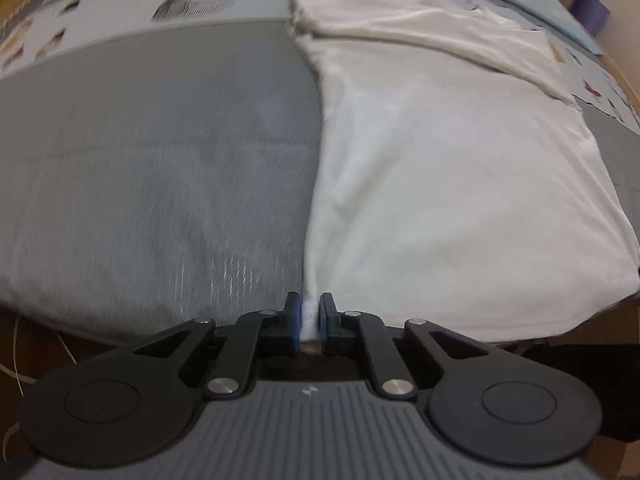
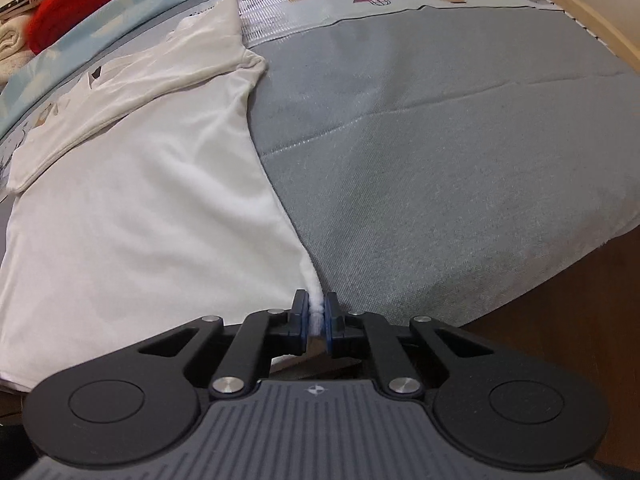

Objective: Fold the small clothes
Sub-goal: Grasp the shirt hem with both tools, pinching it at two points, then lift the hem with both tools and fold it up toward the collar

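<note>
Now both grippers pinch the near corners of a white shirt spread on a bed.

Low in the left wrist view, the left gripper is clamped on the bottom-left corner of the shirt; low in the right wrist view, the right gripper is clamped on its other near corner. The shirt lies flat over the grey sheet, its top part already turned over across the upper frame. Holding both hem corners likely readies the hem to be carried toward the far end, keeping the edge taut and level.
</note>
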`<state>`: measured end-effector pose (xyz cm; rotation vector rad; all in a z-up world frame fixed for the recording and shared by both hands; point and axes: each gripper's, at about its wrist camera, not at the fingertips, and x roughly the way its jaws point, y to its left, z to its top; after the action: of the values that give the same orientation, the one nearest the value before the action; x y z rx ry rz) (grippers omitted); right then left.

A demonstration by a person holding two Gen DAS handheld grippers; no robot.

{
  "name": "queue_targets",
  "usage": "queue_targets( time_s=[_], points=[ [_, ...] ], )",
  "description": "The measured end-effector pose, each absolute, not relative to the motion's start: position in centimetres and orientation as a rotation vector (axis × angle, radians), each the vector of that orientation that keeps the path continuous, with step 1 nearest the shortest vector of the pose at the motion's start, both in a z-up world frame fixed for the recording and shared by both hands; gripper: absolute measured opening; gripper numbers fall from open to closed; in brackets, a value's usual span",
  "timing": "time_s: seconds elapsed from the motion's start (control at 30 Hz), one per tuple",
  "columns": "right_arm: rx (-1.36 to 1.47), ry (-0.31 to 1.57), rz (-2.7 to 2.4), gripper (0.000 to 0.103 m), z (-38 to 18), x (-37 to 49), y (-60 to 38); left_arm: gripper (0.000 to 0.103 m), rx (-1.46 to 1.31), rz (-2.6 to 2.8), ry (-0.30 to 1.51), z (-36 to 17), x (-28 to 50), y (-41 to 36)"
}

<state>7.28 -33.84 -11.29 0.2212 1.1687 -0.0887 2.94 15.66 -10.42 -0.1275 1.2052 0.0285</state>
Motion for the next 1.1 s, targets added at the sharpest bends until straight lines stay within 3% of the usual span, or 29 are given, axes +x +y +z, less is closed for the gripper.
queue_targets(
  time_s=[0.13,0.3,0.37,0.5,0.83,1.1],
  points=[
    [0.208,1.214,-0.111,0.018,-12.2,7.3,-33.5,0.012,-0.155,0.037,1.211,-10.6,3.1,16.2],
    [0.197,1.218,-0.111,0.018,-12.6,7.5,-33.1,0.009,-0.137,0.023,1.213,-10.5,3.1,16.1],
    [0.186,1.207,-0.102,0.01,-12.5,7.5,-32.9,0.006,-0.129,0.021,1.195,-10.2,3.2,16.0],
    [0.184,1.143,-0.089,0.007,-10.9,7.1,-32.5,0.006,-0.044,-0.007,1.127,-8.4,2.5,14.8],
    [0.248,0.85,0.05,0.006,0.0,4.9,-34.8,0.005,0.061,-0.129,0.876,2.2,-1.1,14.8],
    [0.311,0.708,0.183,0.006,8.8,-3.9,-38.9,0.005,-0.014,-0.192,0.83,10.9,-8.8,17.3]
  ],
)
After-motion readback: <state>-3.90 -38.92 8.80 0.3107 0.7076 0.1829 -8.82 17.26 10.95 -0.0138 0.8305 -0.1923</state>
